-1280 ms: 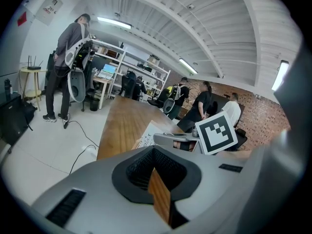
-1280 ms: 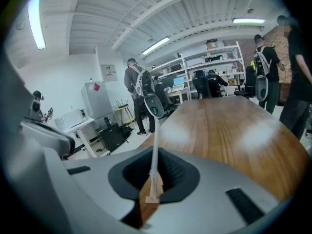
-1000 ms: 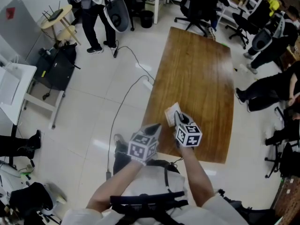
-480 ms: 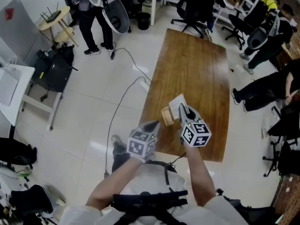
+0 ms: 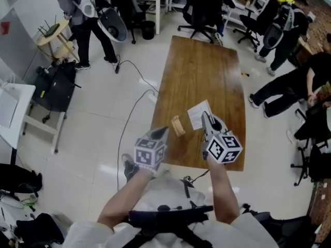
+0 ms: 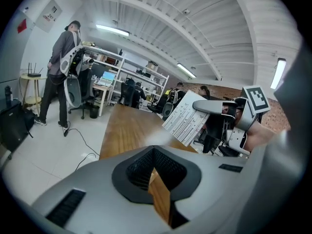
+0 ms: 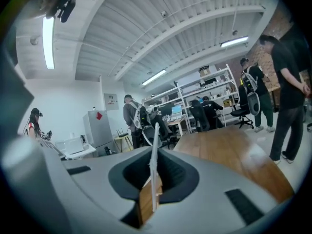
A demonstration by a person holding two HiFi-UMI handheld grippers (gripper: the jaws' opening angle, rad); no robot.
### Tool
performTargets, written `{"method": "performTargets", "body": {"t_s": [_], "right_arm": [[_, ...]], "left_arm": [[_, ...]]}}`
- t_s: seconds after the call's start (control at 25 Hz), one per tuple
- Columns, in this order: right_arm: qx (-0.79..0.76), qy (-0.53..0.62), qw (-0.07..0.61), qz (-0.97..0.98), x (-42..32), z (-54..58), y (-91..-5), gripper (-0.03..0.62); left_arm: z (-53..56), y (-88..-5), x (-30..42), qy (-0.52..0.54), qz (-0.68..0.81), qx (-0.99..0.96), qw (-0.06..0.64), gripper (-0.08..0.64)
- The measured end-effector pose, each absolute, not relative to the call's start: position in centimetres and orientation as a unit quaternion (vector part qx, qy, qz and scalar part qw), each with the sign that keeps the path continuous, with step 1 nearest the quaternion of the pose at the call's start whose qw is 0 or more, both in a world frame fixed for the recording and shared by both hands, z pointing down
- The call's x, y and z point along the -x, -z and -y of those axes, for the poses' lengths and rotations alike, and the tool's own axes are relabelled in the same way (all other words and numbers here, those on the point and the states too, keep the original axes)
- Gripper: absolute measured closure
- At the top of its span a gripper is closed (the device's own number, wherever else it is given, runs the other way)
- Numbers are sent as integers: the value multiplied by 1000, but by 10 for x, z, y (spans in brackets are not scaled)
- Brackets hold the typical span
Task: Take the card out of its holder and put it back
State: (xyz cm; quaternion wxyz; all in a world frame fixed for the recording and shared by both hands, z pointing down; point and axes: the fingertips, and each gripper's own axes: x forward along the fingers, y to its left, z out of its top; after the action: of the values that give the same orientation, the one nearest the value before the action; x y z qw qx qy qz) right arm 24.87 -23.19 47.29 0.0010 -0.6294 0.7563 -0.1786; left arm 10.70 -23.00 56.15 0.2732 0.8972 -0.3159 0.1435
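The right gripper [image 5: 205, 117] pinches the card [image 5: 196, 113], now lifted clear of the wooden holder [image 5: 177, 125]. 1 second ago they were together. The left gripper [image 5: 166, 131] clamps the holder above the worktop [image 5: 207, 71].

A long wooden table [image 5: 204, 71] is seen on a pale tiled floor [image 5: 93, 123] — black office chairs [image 5: 202, 6] are set at its far end, a cable [image 5: 130, 115] trailed beside its left edge.
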Motion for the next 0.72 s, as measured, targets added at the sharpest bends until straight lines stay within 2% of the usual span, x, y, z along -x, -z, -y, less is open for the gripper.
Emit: {"method": "performTargets", "body": {"t_s": [0.2, 0.72], "right_arm": [[648, 181, 17, -740, -262, 199, -465, 572], [678, 223, 25, -700, -269, 148, -509, 572]], "left_arm": [[225, -550, -120, -138, 306, -904, 264, 568], [206, -555, -135, -145, 287, -911, 261, 568]]}}
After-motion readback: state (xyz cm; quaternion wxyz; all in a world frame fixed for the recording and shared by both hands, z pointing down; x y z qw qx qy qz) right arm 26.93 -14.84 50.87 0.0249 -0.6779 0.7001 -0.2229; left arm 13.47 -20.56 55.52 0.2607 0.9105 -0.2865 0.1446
